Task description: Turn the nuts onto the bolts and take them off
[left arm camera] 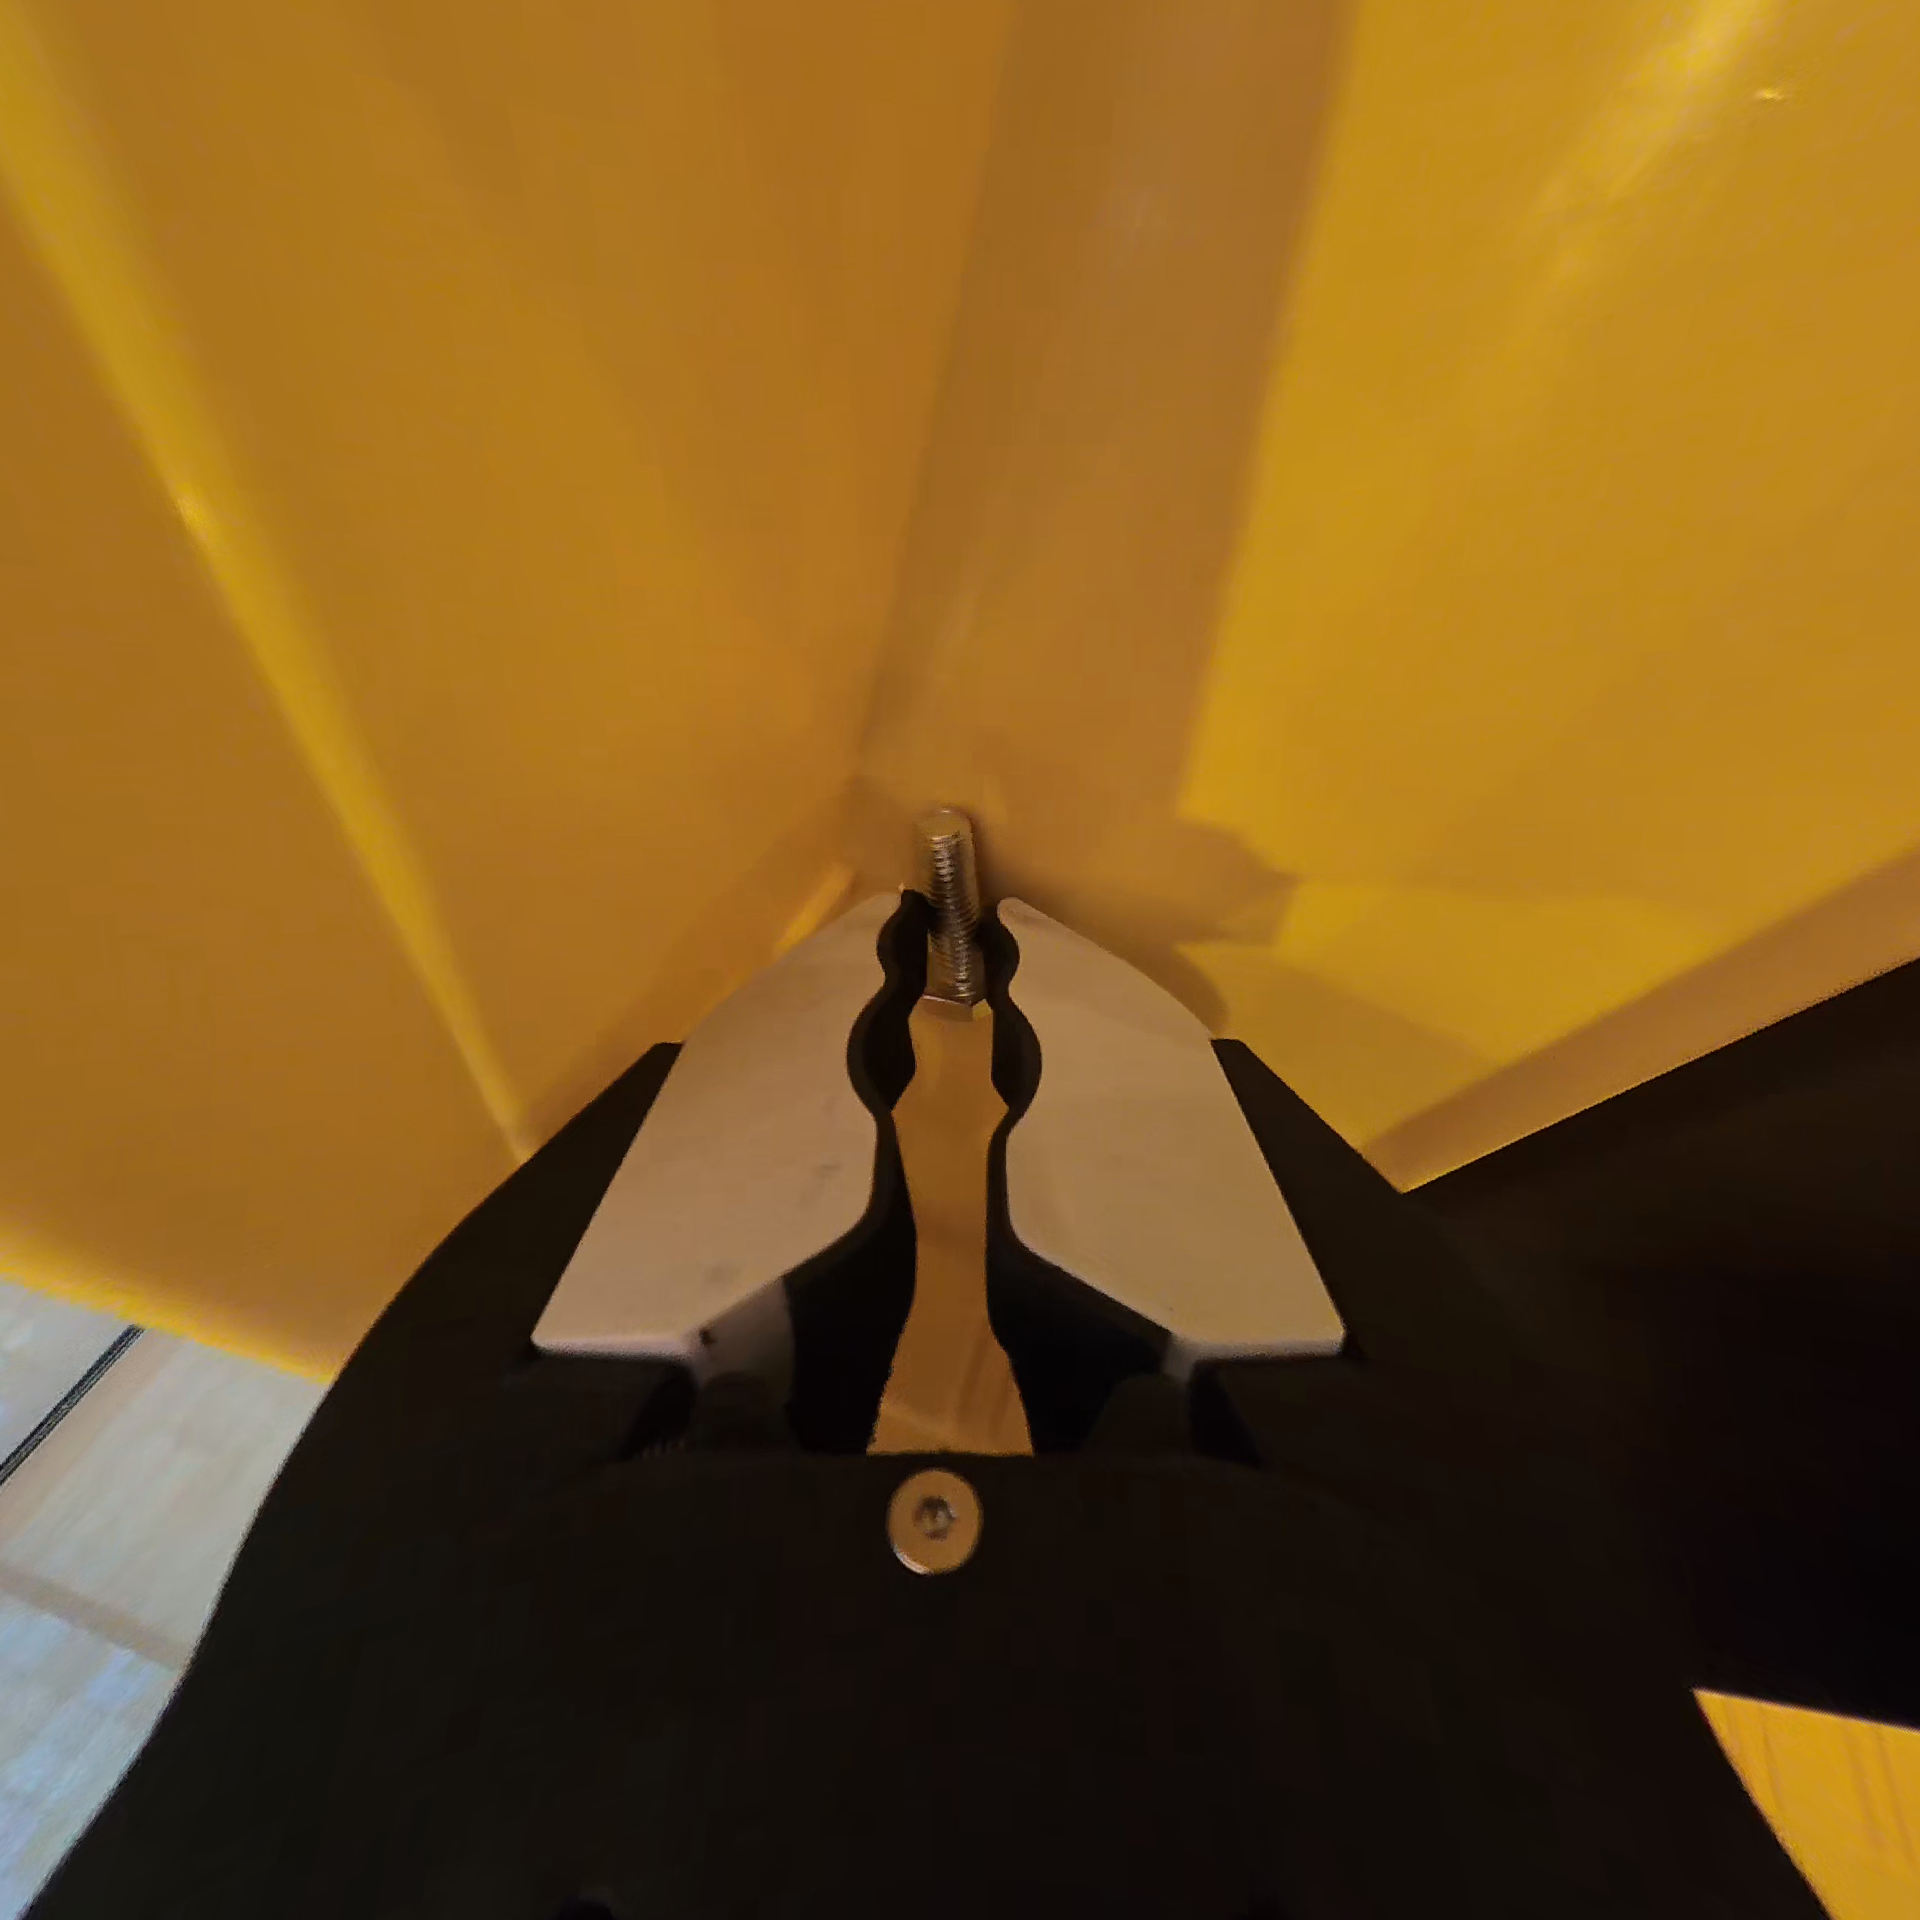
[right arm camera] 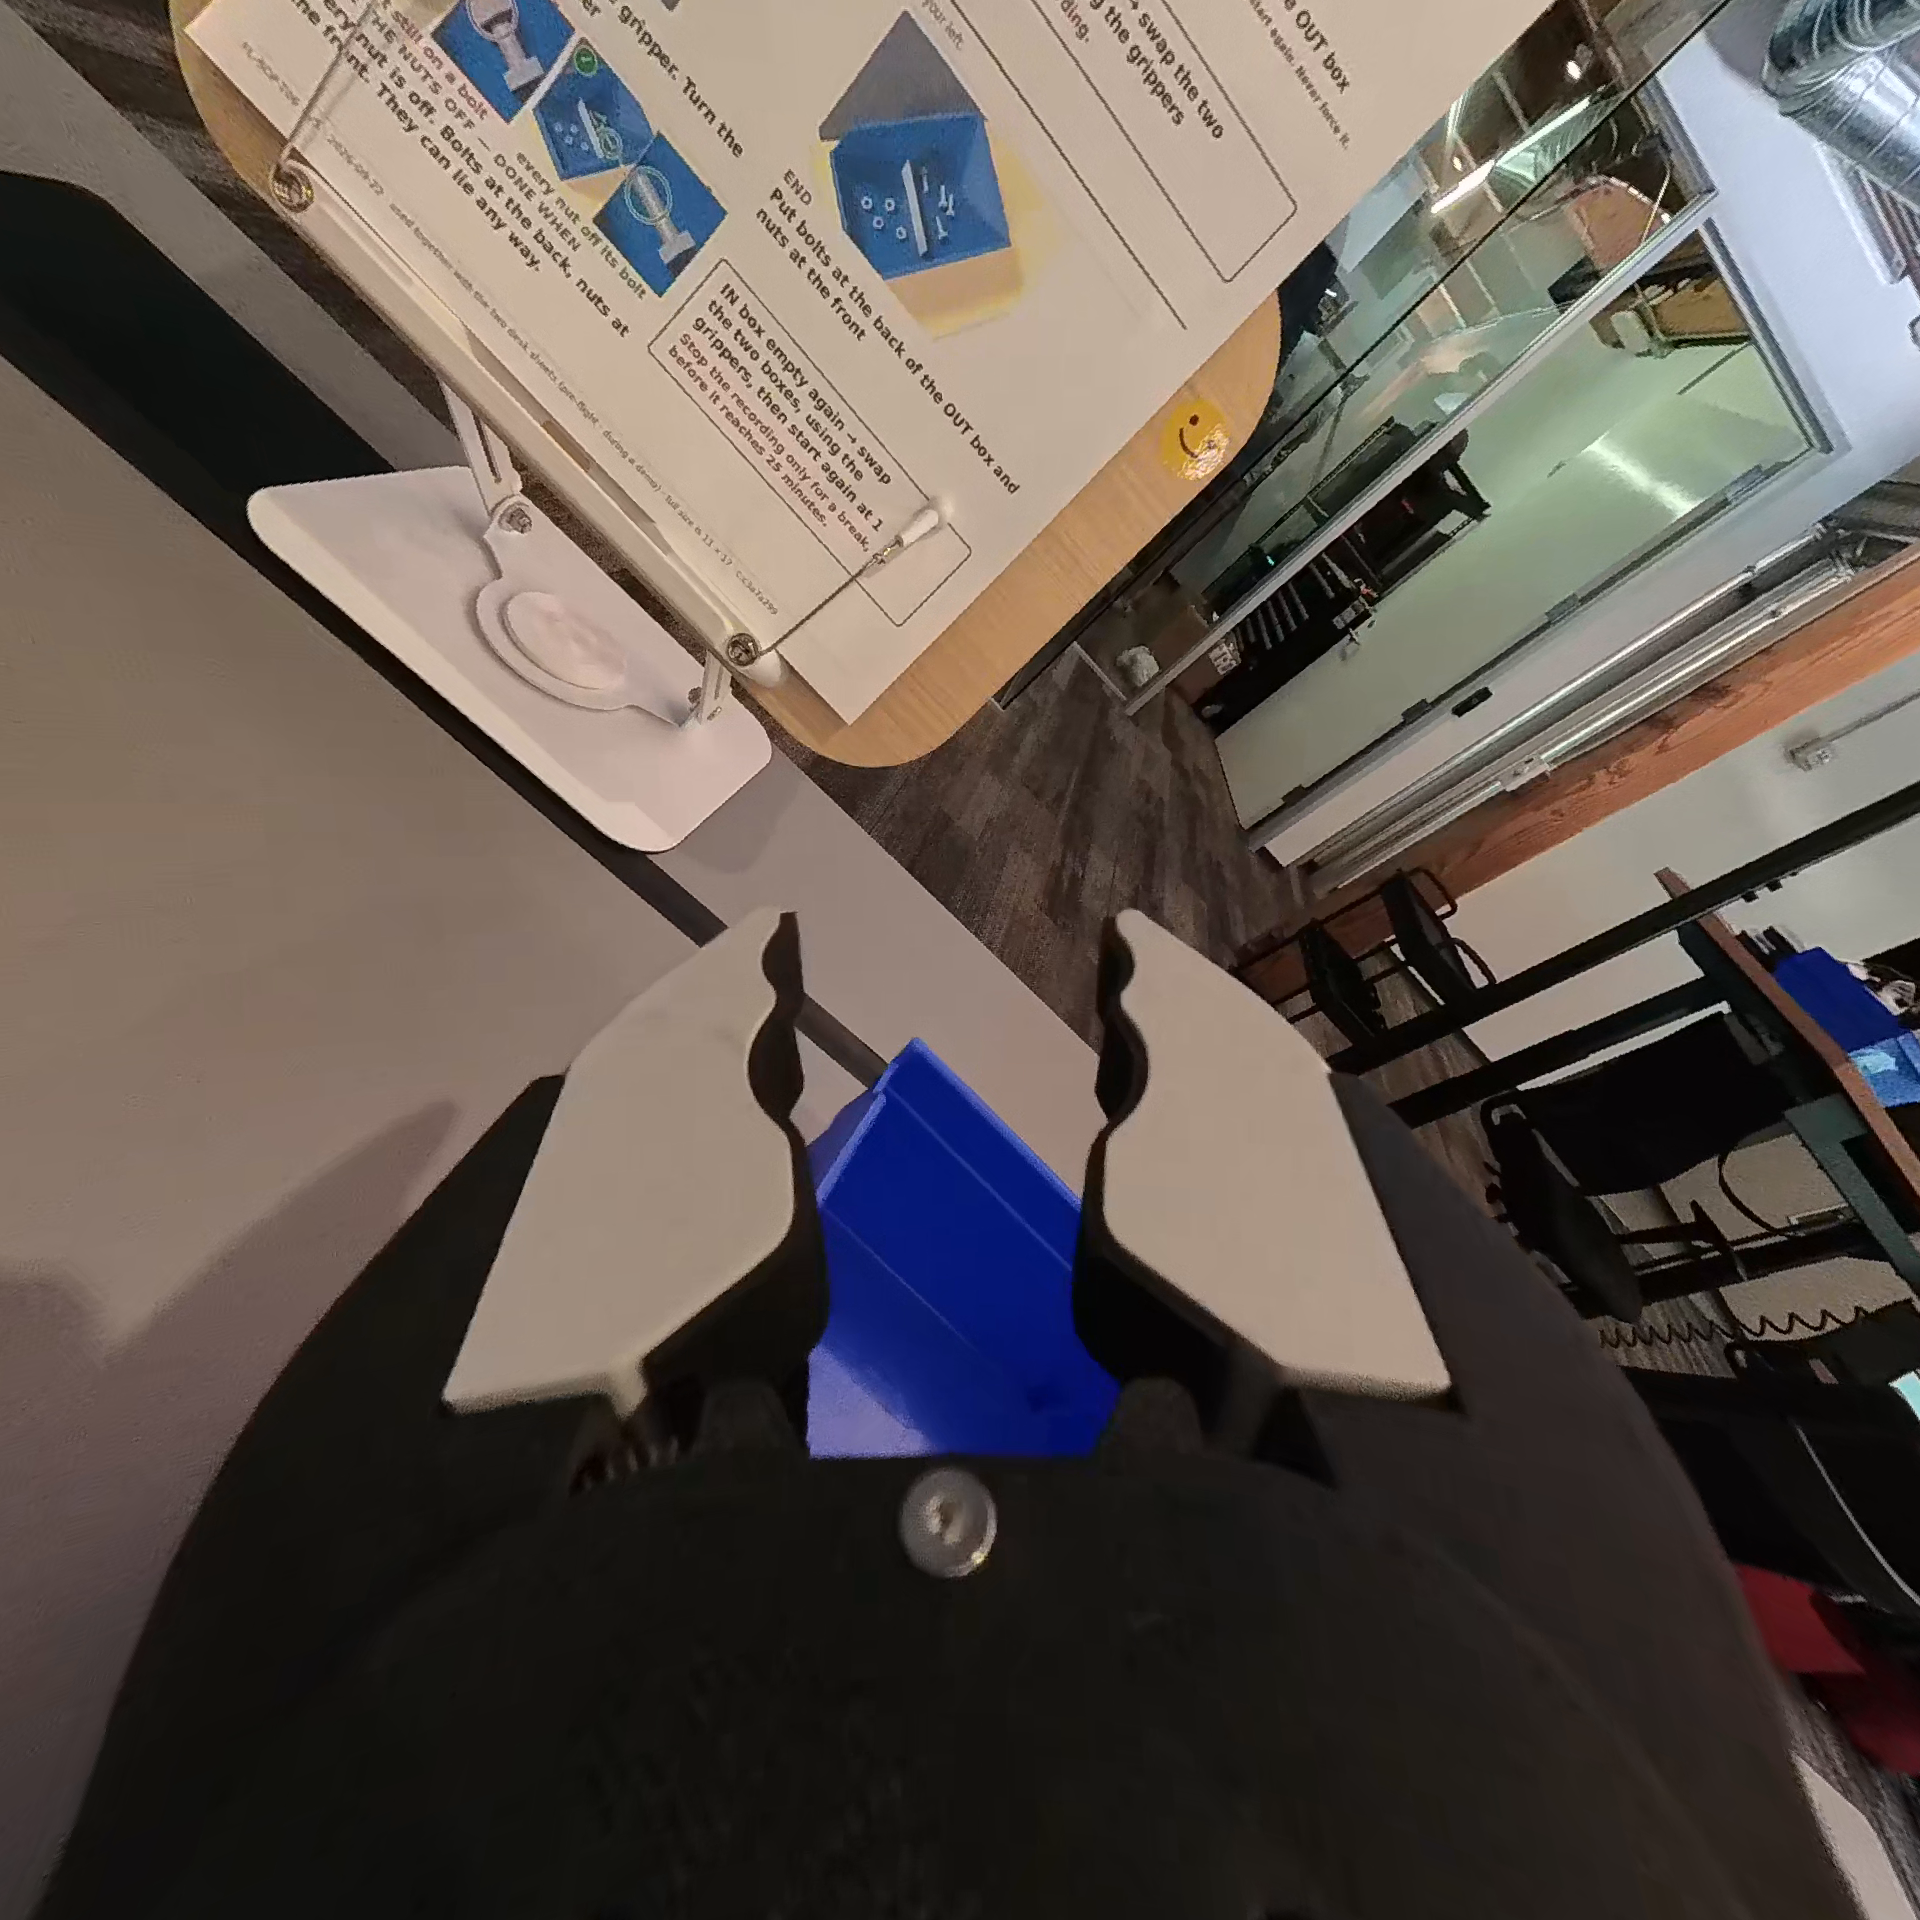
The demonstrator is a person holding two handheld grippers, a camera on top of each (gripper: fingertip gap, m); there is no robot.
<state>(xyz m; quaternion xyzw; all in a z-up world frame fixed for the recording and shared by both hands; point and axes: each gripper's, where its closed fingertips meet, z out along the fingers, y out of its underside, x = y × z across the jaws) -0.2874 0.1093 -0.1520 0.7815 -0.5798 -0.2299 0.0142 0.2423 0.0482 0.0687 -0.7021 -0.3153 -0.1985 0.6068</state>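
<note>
In the left wrist view my left gripper (left arm camera: pixel 951 920) is inside a yellow box (left arm camera: pixel 623 520), close to an inner corner. It is shut on a silver bolt (left arm camera: pixel 948 883). The threaded shaft sticks out past the fingertips toward the corner, and the hex head sits between the pads. No nut shows on the shaft. In the right wrist view my right gripper (right arm camera: pixel 951 935) is open and empty, tilted above the grey table (right arm camera: pixel 260 883). A blue box (right arm camera: pixel 935 1247) shows between and behind its fingers; its contents are hidden.
A white stand (right arm camera: pixel 499 644) on the table holds a wooden board with an instruction sheet (right arm camera: pixel 831 260). Beyond the table edge are carpet, glass walls, black chairs and another desk (right arm camera: pixel 1558 1143). The yellow box walls close in around the left gripper. The gap from one gripper's tips to the other's is roughly 60 cm.
</note>
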